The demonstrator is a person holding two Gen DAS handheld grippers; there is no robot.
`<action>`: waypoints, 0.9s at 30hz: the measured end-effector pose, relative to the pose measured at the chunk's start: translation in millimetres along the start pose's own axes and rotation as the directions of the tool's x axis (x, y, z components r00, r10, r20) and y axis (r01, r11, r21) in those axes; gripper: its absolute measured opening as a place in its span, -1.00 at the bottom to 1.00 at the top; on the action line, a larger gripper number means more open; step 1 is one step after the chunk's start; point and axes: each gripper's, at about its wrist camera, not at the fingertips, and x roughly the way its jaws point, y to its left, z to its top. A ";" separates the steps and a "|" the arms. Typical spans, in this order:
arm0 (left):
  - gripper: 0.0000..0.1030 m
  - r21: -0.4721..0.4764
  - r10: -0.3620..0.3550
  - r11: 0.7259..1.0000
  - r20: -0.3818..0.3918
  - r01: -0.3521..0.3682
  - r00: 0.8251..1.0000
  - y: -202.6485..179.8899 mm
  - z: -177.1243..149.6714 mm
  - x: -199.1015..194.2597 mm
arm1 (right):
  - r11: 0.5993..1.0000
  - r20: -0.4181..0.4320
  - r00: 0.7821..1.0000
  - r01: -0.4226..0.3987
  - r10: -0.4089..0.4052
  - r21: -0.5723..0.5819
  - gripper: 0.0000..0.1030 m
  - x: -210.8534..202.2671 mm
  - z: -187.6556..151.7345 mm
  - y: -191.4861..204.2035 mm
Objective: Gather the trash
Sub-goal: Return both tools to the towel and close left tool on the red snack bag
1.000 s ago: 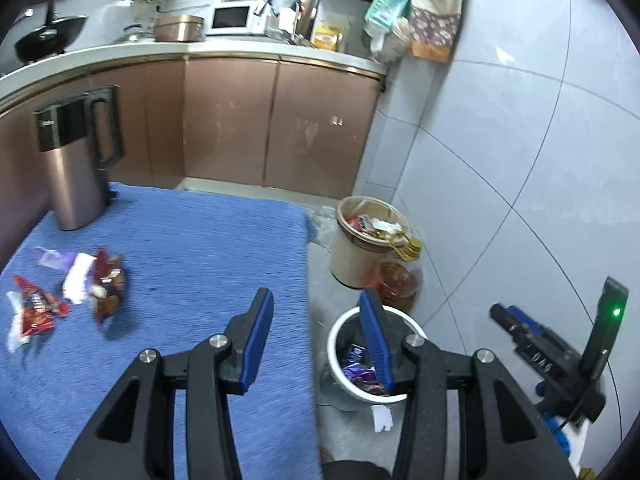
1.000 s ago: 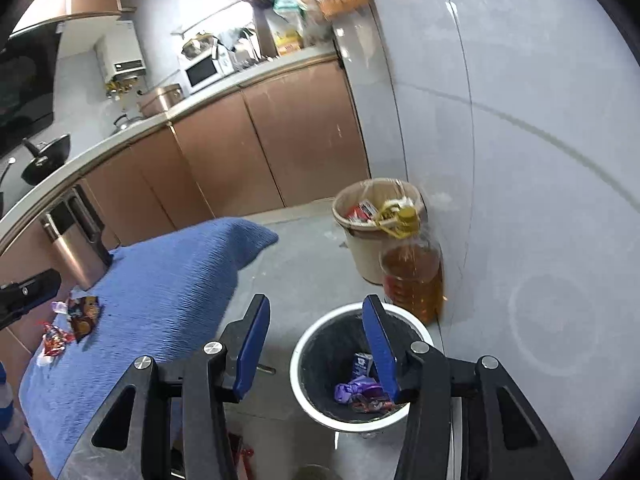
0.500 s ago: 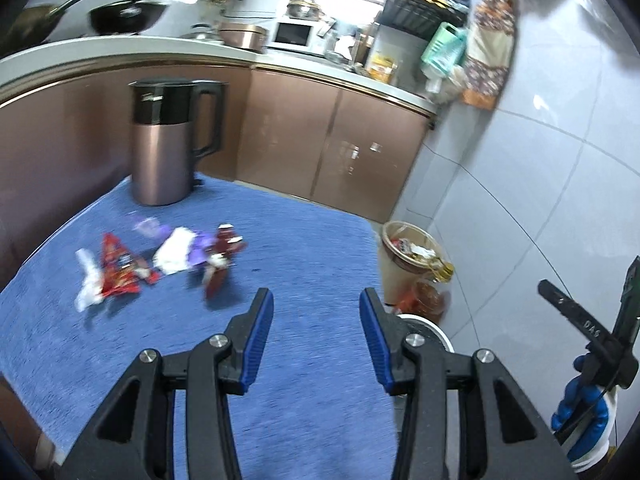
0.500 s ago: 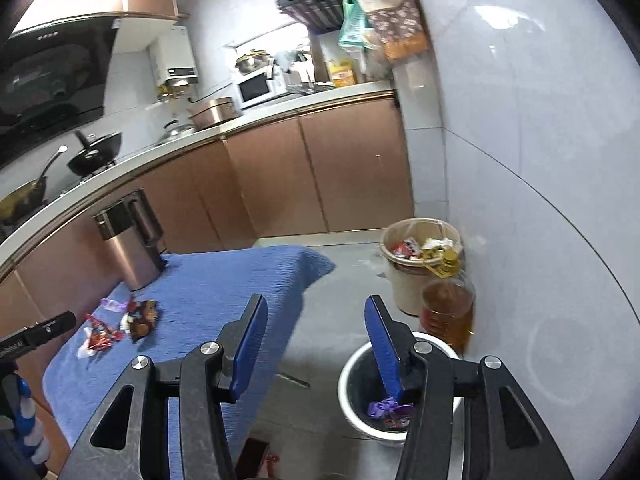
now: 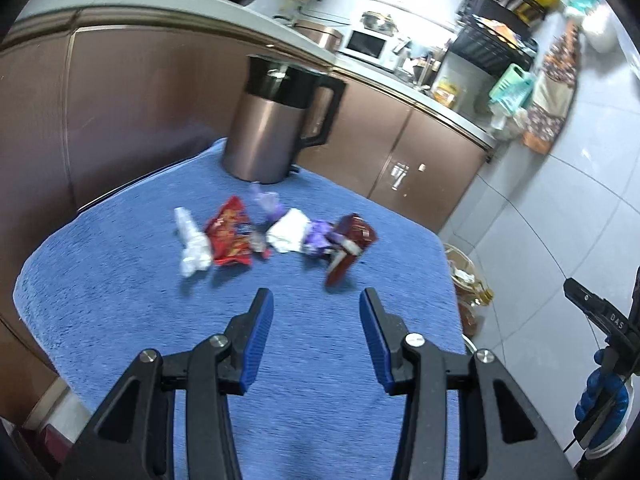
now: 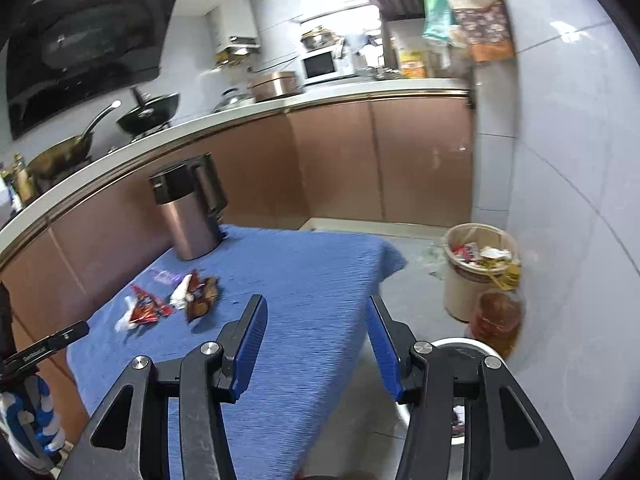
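1. A cluster of snack wrappers lies on the blue towel-covered table (image 5: 120,280), in front of the brown electric kettle (image 5: 272,128): a white crumpled wrapper (image 5: 192,244), a red wrapper (image 5: 230,232), a white tissue wad (image 5: 290,230), a purple wrapper (image 5: 318,238) and a dark red wrapper (image 5: 350,244).
2. The left gripper (image 5: 316,320) hangs above the towel on the near side of the kettle, jaws spread wide with nothing between them, the wrappers just beyond its tips.
3. The right gripper (image 6: 316,328) is likewise spread and empty, over the table's edge farther from the kettle.
4. A white-rimmed bin (image 6: 468,346) sits on the floor beneath the right gripper.
5. A beige trash bin (image 6: 460,280), full, stands past the table, with an oil bottle (image 6: 496,320) beside it.
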 end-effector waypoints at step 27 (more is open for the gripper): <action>-0.18 -0.060 0.161 0.983 -0.164 -0.172 0.973 62.6 80.8 167.9 | 0.955 -0.337 0.901 -0.295 0.273 -0.016 0.03 237.0 20.4 129.5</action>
